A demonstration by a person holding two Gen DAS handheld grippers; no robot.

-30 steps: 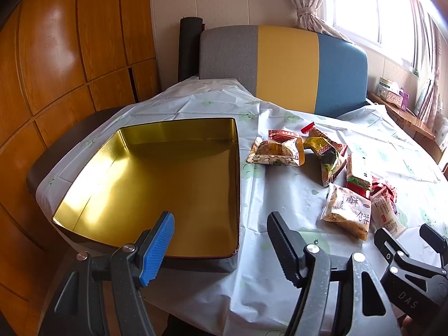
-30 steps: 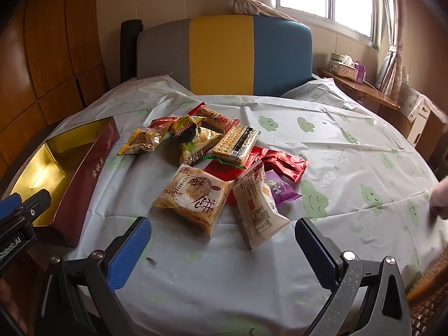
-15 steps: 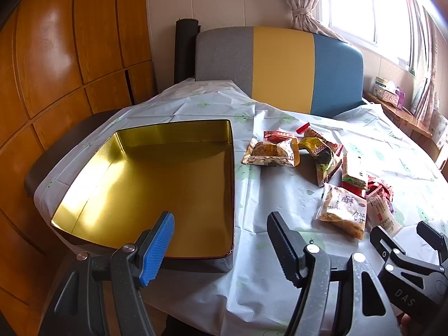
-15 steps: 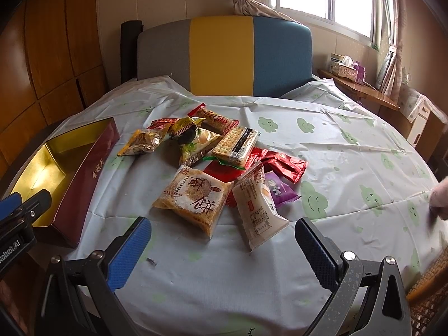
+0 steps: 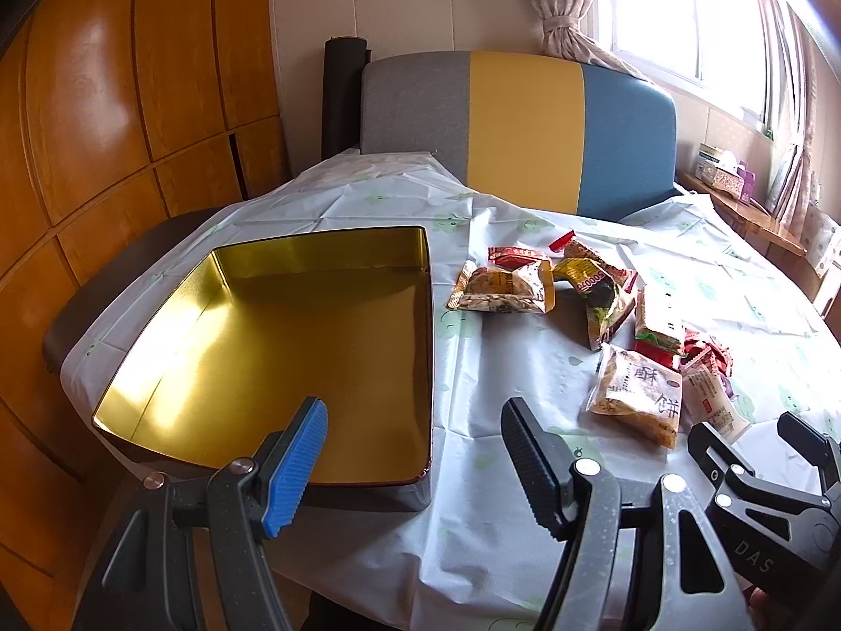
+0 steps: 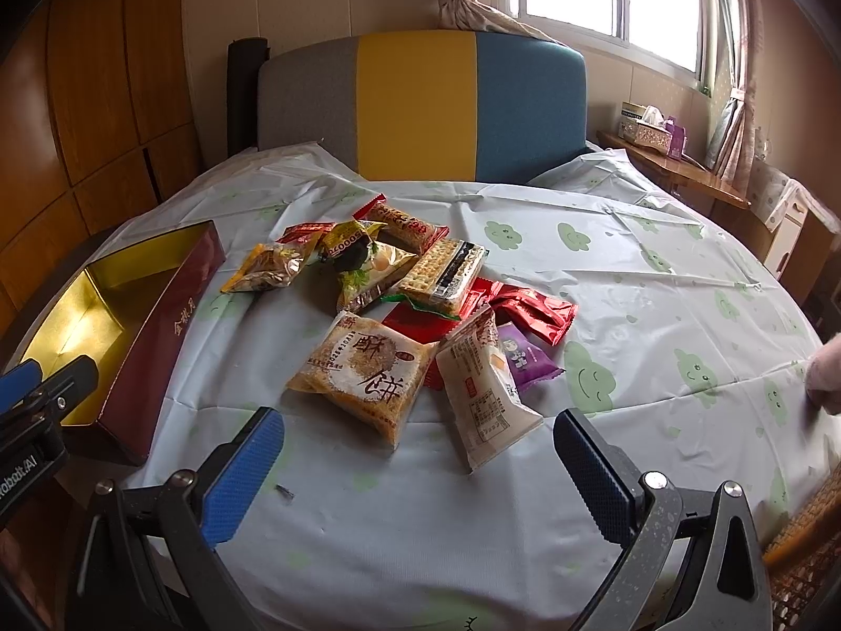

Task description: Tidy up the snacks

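- The left gripper [image 5: 412, 452] hung over the near edge of the table, its jaws wide apart with nothing between them; one finger wore a blue ribbed pad [image 5: 294, 465], the other a black one.
- The right gripper [image 6: 418, 465] hung likewise over the near edge, jaws spread wide and holding nothing.
- The round table carried a pale plastic tablecloth [image 6: 657, 284] printed with green smiling clouds.
- A rectangular tin box, gold inside and dark red outside [image 5: 273, 347], lay open at the left side of the table, just beyond the left gripper; nothing lay inside it.
- The snacks lay in a loose heap on the cloth to the right of the tin, apart from it.
- Nearest the right gripper lay a clear packet of crumbly brown cake with large black characters [image 6: 365, 370], and beside it, touching, a long white wrapped pastry [image 6: 486, 392].
- A small purple packet [image 6: 525, 360] and shiny red foil packets [image 6: 539, 315] lay just behind the pastry.
- A clear sleeve of square crackers [image 6: 447, 276] rested on top of the red packets.
- Farther back sat a yellow packet with dark print [image 6: 357, 257], a golden packet of nuts [image 6: 268, 268] and a long red-ended bar [image 6: 404, 223].
- A grey, yellow and blue chair back [image 6: 420, 105] stood behind the table.
- Part of a hand [image 6: 825, 376] rested on the cloth at the right edge.
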